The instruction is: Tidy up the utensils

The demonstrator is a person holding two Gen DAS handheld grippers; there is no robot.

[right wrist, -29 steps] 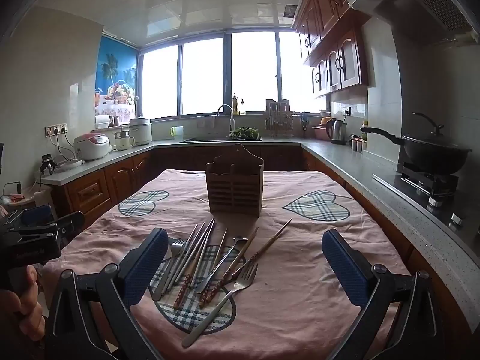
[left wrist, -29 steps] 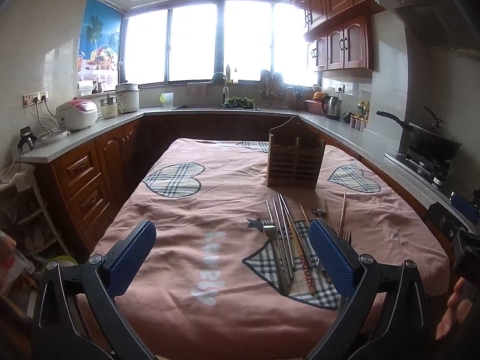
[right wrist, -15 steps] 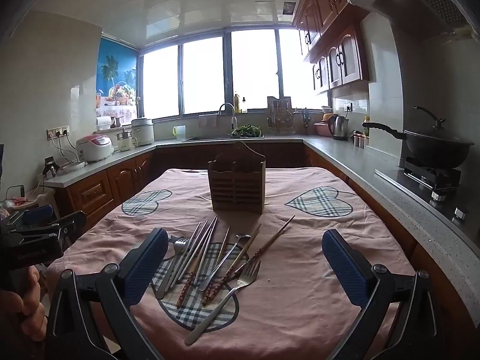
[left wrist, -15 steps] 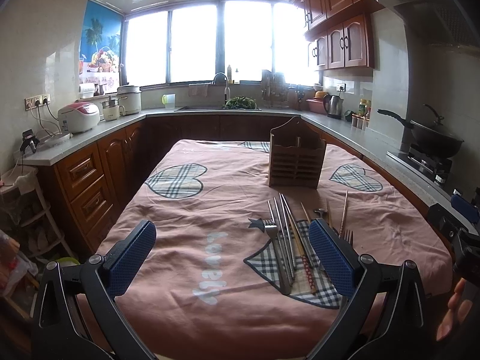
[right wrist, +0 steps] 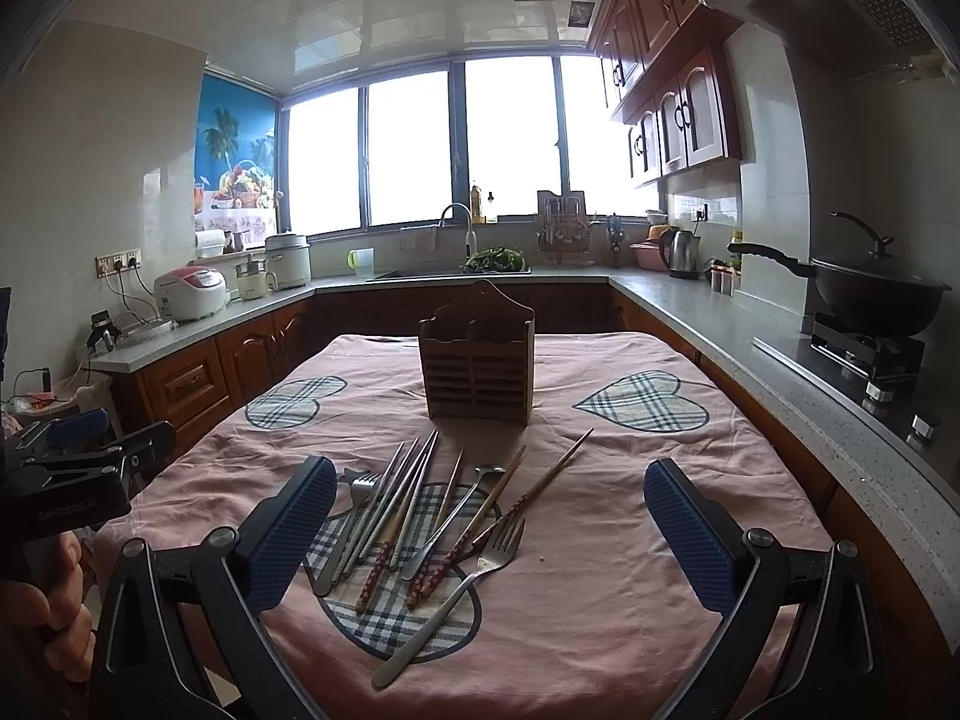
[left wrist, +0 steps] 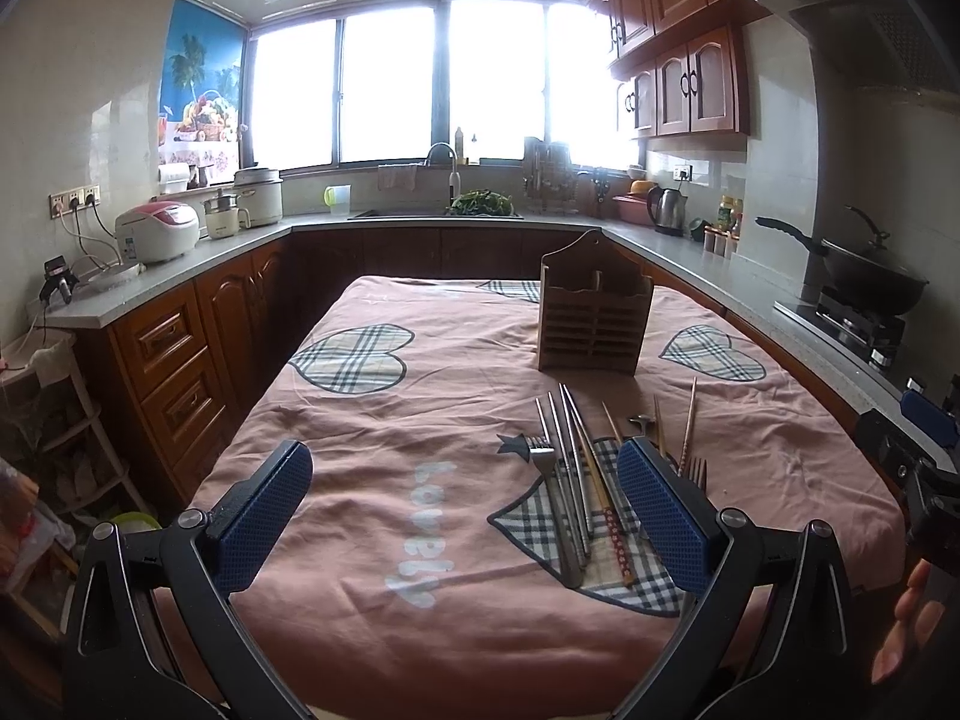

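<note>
A wooden utensil holder [right wrist: 477, 360] [left wrist: 594, 321] stands upright mid-table on the pink cloth. In front of it lies a loose pile of utensils [right wrist: 420, 516] [left wrist: 579, 492]: metal chopsticks, patterned wooden chopsticks, a spoon [right wrist: 462, 510] and two forks, one fork [right wrist: 456, 588] nearest me. My right gripper [right wrist: 489, 531] hovers open just short of the pile, nothing between its blue pads. My left gripper [left wrist: 465, 516] is open too, left of the pile, with its right pad [left wrist: 660, 516] covering part of it.
The table [right wrist: 630, 600] sits inside a U-shaped kitchen counter. A wok [right wrist: 870, 294] on a gas stove is at the right, rice cookers [right wrist: 189, 294] at the left, the sink [right wrist: 456, 270] at the back. Each view shows a hand holding the other gripper at its edge.
Both grippers have drifted slightly forward and up, so the table looks a little closer. The utensils and holder lie as before, and both sets of jaws stay open.
</note>
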